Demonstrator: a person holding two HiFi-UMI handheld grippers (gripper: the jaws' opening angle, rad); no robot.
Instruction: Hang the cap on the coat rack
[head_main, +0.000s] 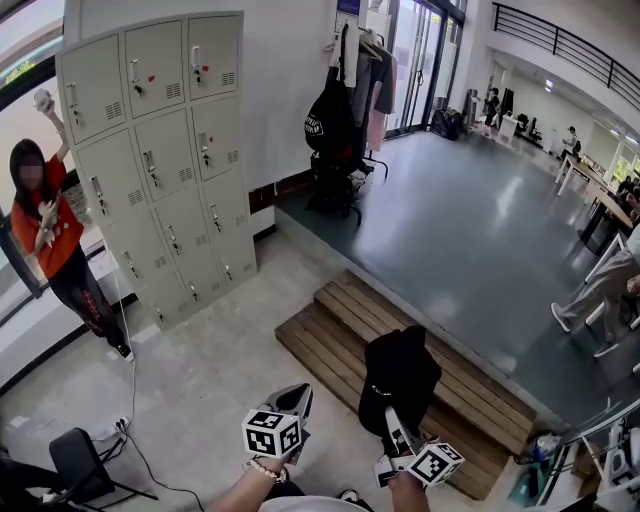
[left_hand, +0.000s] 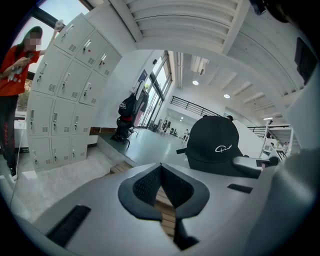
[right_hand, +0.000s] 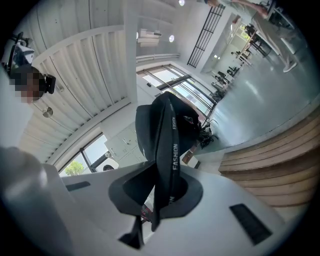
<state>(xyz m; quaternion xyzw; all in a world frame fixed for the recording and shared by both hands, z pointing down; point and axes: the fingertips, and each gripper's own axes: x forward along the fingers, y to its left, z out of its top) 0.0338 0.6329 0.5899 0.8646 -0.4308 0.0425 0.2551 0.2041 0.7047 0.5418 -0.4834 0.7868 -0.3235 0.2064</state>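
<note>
Black cap (head_main: 400, 372) in right claw (right_hand: 159, 197); closed lockers (head_main: 165, 150) beyond.

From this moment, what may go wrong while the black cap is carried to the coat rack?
The right gripper pinches the black fabric cap only by a thin printed band, so it might slip out on the way.
The slatted wooden steps lie on the way to the distant coat rack; a stumble is possible.
A black bag and clothes already crowd that rack, so a free hook may be hard to reach.
</note>
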